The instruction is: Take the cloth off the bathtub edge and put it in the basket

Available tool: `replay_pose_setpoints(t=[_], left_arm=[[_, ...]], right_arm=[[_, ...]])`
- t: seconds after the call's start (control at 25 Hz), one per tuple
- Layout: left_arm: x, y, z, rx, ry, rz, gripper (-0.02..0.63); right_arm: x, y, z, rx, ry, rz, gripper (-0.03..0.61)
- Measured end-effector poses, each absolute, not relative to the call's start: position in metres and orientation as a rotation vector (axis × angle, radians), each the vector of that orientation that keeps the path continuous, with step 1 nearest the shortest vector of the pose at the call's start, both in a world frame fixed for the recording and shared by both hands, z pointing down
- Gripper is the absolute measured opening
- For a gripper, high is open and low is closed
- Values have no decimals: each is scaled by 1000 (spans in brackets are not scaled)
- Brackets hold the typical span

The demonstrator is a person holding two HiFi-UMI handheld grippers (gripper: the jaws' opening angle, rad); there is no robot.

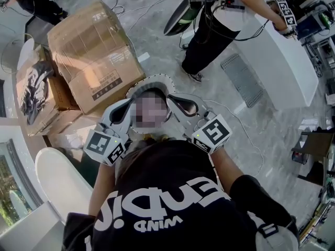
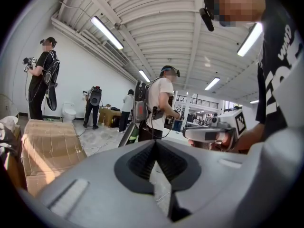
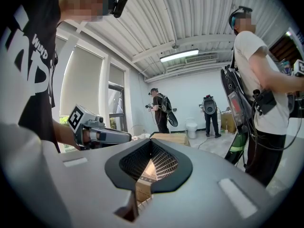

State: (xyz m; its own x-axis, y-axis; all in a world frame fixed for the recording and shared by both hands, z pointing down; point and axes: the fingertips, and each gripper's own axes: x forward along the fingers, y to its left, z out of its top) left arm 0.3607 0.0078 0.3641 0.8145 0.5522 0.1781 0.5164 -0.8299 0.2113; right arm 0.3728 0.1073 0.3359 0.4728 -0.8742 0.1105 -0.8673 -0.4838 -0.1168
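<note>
Two claws, both held out in front of the person's chest, side by side and about level. The left claw was pinched fully together in its own view, nothing between the pads, just floor showing through the slot below the tips. The right claw looked the same: tips meeting, empty, with a bit of brown cardboard visible through the gap underneath. Each one showed up in the other's view, so they were pretty near each other.

As for the cloth, I honestly couldn't pick it out in any view, same for the basket. A white rounded shape sat low on the left of the head view, but I couldn't tell what it was.

Ahead on the grey floor was a big cardboard box, with a second box carrying a dark print just beside it. A person in a white shirt stood off to the right with a backpack rig on, and a toilet stood by the far wall.
</note>
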Motion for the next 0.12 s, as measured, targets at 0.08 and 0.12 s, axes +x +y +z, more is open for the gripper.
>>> replay_pose_setpoints(t=[0.08,0.12], left_arm=[[361,8,365,2842,841,352,-2],[360,8,366,2841,839,353,-2]], right_arm=[[372,107,337,-2657,1571,-243,9],[372,107,338,-2656,1570,-245,9]])
